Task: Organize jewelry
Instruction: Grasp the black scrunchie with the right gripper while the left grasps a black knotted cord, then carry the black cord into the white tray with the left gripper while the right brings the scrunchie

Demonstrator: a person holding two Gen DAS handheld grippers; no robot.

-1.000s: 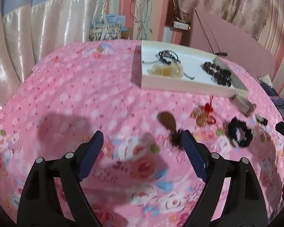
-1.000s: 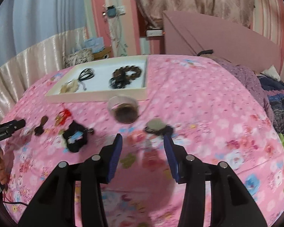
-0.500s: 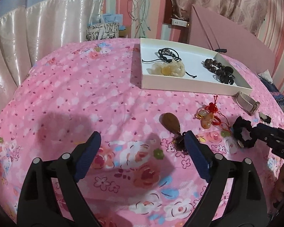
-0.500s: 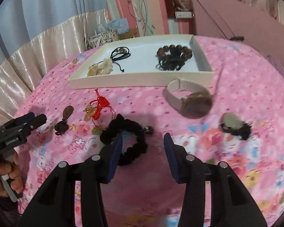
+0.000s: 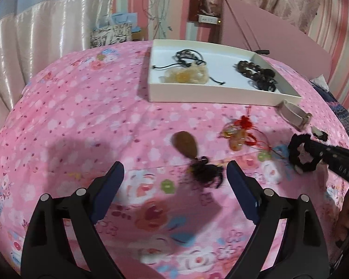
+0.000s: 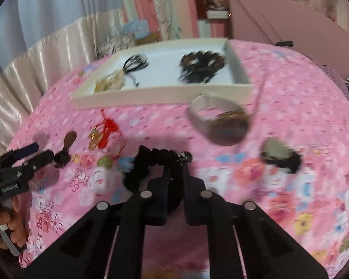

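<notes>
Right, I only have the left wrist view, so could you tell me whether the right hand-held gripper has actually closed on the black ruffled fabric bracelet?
Observer: Yes. The right hand-held gripper has just closed its jaws, and a section of the black ruffled fabric bracelet is pinched between them.
Operator: Thank you. Is the item by the corner of the white shallow tray a watch? I see only a strap.
Observer: Yes, the pale-strapped wristwatch shows a round brown face in the right wrist view.
Operator: Is anything lying beyond it?
Observer: A grey oval stone pendant on black cord lies to the watch's right, apart from it.
</notes>
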